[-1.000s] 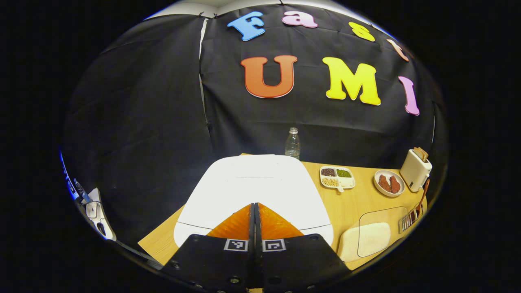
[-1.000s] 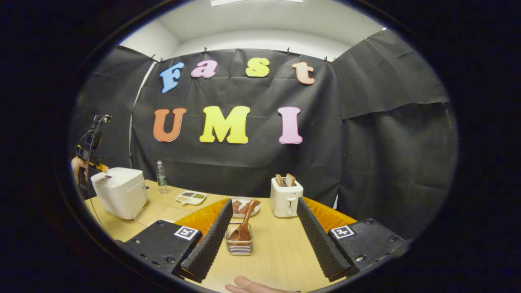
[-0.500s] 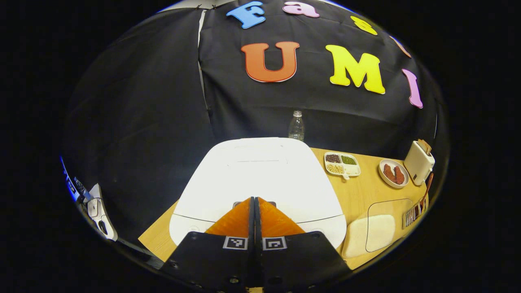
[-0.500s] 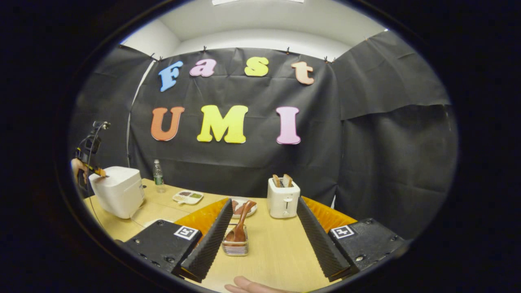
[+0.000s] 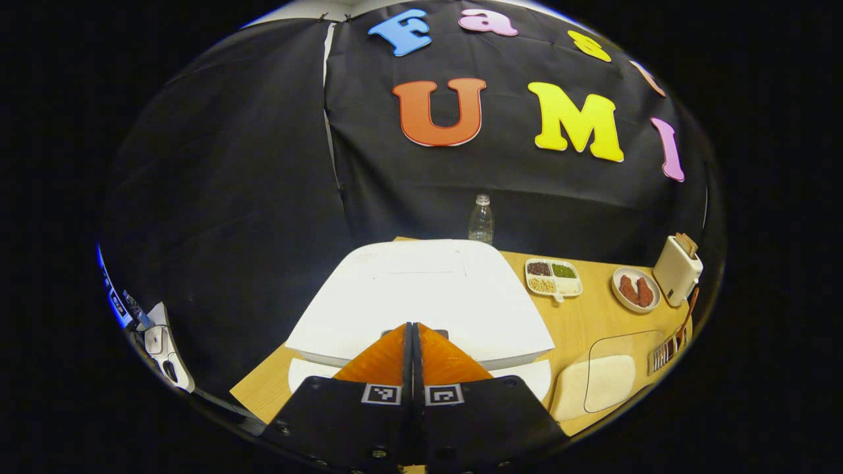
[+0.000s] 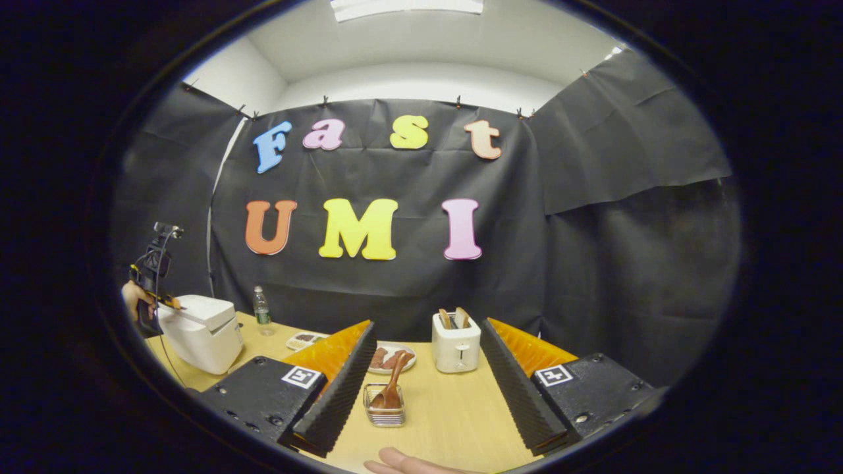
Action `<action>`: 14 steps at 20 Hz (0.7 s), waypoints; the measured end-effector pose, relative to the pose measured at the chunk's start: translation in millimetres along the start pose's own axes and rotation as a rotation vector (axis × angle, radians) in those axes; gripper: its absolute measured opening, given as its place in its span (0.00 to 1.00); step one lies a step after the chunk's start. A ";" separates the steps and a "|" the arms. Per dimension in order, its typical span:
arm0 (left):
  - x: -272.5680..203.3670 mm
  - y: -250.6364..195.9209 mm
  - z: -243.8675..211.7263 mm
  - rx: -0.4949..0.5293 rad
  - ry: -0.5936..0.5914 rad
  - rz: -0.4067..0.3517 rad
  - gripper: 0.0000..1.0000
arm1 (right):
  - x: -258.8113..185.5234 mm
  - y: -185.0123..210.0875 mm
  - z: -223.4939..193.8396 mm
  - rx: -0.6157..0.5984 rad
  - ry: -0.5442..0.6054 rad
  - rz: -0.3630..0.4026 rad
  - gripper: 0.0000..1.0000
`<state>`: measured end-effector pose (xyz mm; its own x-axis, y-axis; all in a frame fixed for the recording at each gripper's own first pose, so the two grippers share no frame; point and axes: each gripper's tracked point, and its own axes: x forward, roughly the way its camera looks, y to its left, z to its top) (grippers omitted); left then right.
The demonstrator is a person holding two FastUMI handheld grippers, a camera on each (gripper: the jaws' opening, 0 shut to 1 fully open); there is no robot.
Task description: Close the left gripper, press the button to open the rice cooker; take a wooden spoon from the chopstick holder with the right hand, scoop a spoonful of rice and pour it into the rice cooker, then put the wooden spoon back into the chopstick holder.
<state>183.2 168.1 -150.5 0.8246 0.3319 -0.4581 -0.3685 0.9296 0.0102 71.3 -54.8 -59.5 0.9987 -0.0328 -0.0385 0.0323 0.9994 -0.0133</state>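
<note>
Left gripper (image 5: 413, 329) fingers together at cooker (image 5: 421, 296) front; lid ajar. Right gripper (image 6: 425, 368) fingers apart, spoon (image 6: 392, 385) in holder (image 6: 384, 413) between them.

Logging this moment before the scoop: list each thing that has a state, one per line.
rice cooker: lid popped up at the front, gap showing
left gripper: shut, tips at the lid's front edge
right gripper: open, holding nothing
wooden spoon: standing tilted in the chopstick holder
toaster: two slices sticking up
water bottle: upright, capped
rice container: clear lid on
</note>
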 end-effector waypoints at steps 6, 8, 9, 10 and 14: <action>-56.4 -1.6 32.3 -0.019 -0.058 -0.043 0.01 | -3.8 -2.3 11.3 -0.006 -0.021 0.006 0.96; -78.4 -6.7 42.4 -0.017 -0.106 -0.066 0.24 | -1.1 -3.6 10.0 -0.001 -0.013 0.001 1.00; -88.1 -5.2 46.1 -0.020 -0.131 -0.063 0.25 | 0.7 -2.5 7.7 0.001 -0.005 0.000 1.00; -100.4 -6.8 49.4 -0.019 -0.156 -0.070 0.41 | 2.3 -1.2 6.0 0.003 0.003 0.000 1.00; -139.4 -21.6 54.6 -0.035 -0.214 -0.132 0.97 | 10.8 5.2 -4.6 0.018 0.029 0.007 1.00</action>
<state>99.6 110.4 -38.3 0.9374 0.2377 -0.2546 -0.2630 0.9623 -0.0699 82.1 -50.0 -64.6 0.9974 -0.0256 -0.0674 0.0260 0.9996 0.0053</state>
